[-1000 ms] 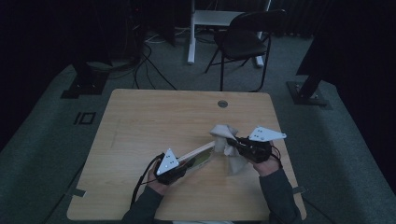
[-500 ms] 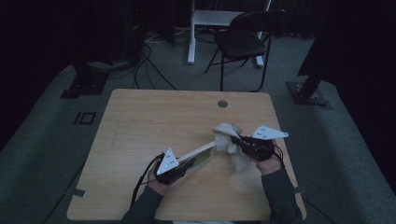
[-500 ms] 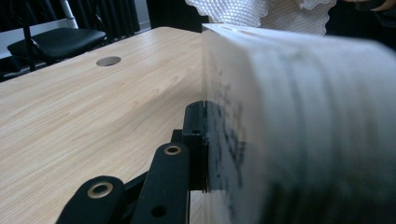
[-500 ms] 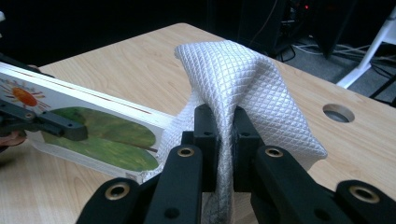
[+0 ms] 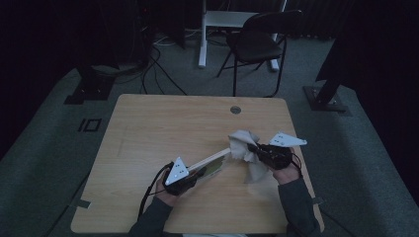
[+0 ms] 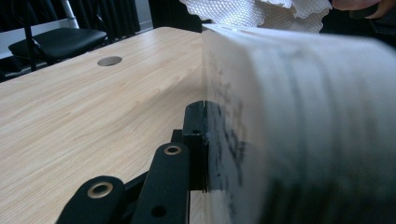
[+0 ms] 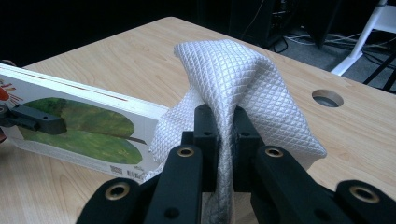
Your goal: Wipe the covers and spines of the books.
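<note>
Two hand-held grippers work over a light wooden bench [image 5: 148, 128], each in one of the person's hands near its front edge. Left hand-held gripper [image 5: 190, 174] clamps the near end of a book [image 5: 211, 162], jaws closed on it; in the left gripper view one black jaw presses flat on the cover [image 6: 280, 130], the other is hidden behind the book. Book is thin and hardback, with white page edges and a green leaf picture on its cover [image 7: 88, 126], and it runs diagonally from the left gripper toward the right one, far end raised off the bench. Right hand-held gripper [image 5: 257, 150] has its jaws nearly closed, pinching a white cloth [image 5: 243, 143] with a quilted diamond pattern [image 7: 233, 79]. Cloth bunches up above the jaws and drapes over them, with a tail hanging below the gripper toward the bench. Cloth touches the far end of the book, at its corner. Round cable hole [image 5: 235, 109] sits near the bench's far edge, well apart from both. Black chair [image 5: 257, 44] stands on the floor beyond the bench, cables [image 5: 158, 64] lying on the floor to its left.
</note>
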`<action>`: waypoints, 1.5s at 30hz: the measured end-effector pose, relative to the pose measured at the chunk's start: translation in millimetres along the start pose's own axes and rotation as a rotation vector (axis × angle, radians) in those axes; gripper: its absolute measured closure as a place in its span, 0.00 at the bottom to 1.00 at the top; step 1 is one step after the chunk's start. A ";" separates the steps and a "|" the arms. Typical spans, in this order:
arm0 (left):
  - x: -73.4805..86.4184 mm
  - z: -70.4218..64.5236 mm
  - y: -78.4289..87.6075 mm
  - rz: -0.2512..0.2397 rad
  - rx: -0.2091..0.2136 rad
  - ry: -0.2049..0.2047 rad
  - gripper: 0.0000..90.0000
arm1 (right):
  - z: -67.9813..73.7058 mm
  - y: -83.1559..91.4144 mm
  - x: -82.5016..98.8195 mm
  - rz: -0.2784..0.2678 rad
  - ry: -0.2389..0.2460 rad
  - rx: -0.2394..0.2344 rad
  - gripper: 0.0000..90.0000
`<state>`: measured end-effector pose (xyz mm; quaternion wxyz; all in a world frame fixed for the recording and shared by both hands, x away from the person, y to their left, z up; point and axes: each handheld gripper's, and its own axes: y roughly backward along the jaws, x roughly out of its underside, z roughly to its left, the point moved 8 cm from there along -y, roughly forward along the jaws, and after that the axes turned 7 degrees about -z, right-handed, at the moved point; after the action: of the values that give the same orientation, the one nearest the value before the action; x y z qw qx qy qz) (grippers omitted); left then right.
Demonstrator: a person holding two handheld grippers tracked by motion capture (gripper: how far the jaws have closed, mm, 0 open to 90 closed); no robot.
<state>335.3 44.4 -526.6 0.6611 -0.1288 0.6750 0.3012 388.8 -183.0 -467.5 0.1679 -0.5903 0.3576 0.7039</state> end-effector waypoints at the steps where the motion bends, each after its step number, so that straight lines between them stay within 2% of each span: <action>1: 0.0 0.0 0.0 0.000 0.000 0.000 0.87 | -1.1 0.0 0.5 0.000 0.002 0.003 0.94; 6: -0.2 0.0 0.0 -0.001 -0.001 0.002 0.87 | -2.1 -1.1 2.9 0.005 -0.011 -0.002 0.94; 14: -1.3 4.2 2.8 -0.016 0.003 0.041 0.87 | -4.6 -2.6 5.7 0.010 -0.019 0.002 0.94; 25: -2.9 5.9 4.6 -0.024 0.002 0.045 0.87 | -1.7 -10.5 12.4 0.038 -0.022 -0.013 0.94; 30: -5.5 7.0 6.8 -0.038 0.008 0.063 0.87 | -1.3 -13.6 15.5 0.050 -0.019 -0.015 0.94; 39: -13.6 5.6 10.5 -0.059 0.001 0.050 0.87 | 0.1 -15.9 18.3 0.069 -0.005 -0.011 0.94; 45: -15.5 6.3 11.8 -0.061 -0.008 0.045 0.87 | 3.5 -17.8 19.8 0.088 0.022 -0.016 0.94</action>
<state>335.1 53.9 -508.5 0.6540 -0.1588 0.6844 0.2805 393.1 -171.9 -491.6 0.1281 -0.5832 0.3791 0.7069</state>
